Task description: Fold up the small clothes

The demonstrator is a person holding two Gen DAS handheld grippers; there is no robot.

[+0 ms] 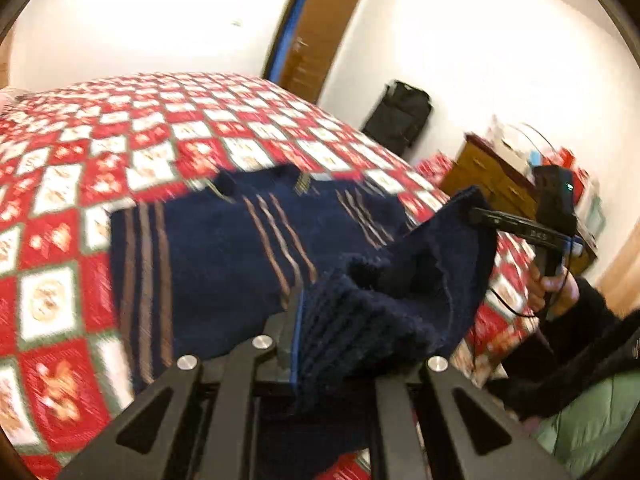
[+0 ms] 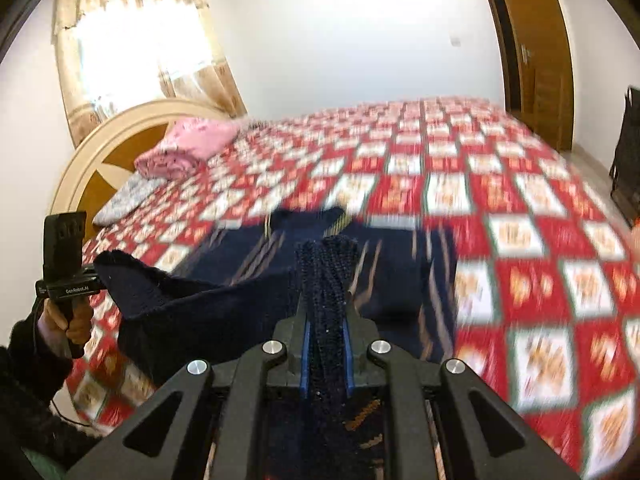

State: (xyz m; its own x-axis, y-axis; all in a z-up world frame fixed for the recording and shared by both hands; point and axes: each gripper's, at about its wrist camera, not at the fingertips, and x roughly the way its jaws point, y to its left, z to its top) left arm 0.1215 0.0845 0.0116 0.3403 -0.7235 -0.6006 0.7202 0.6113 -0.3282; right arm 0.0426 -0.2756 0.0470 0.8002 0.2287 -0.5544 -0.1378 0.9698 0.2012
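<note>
So the sweater (image 1: 208, 264) is a small navy knit with thin tan stripes, and most of it lies flat on the bed (image 1: 120, 128) just ahead of both tongs. Only the near hem is up in the air. The left tongs (image 1: 296, 320) are clamped tight on the ribbed edge, with the knit bunched over the blue pads. The right tongs (image 2: 326, 316) are pinched shut on another bit of the same ribbed hem, and the fabric stands up between the fingers there. Between the two grips the hem sags in a loose loop.

Progress-wise I'd say this is barely started: bottom edge picked up, nothing actually laid over yet. The collar end, far side from the tongs, is flat on the quilt. What's left looks like carrying the hem forward onto the body, then sleeves or sides, then smoothing.

Around it: loads of free checkered quilt beyond the sweater, so nothing blocks the fold. A pink bundle (image 2: 188, 148) sits well off by the headboard (image 2: 100, 152), left of the right tongs. A black bag (image 1: 400, 116) leans on the wall past the bed, near a brown door (image 1: 320, 28). A wooden dresser (image 1: 492, 180) is behind the right hand (image 1: 556, 284).
</note>
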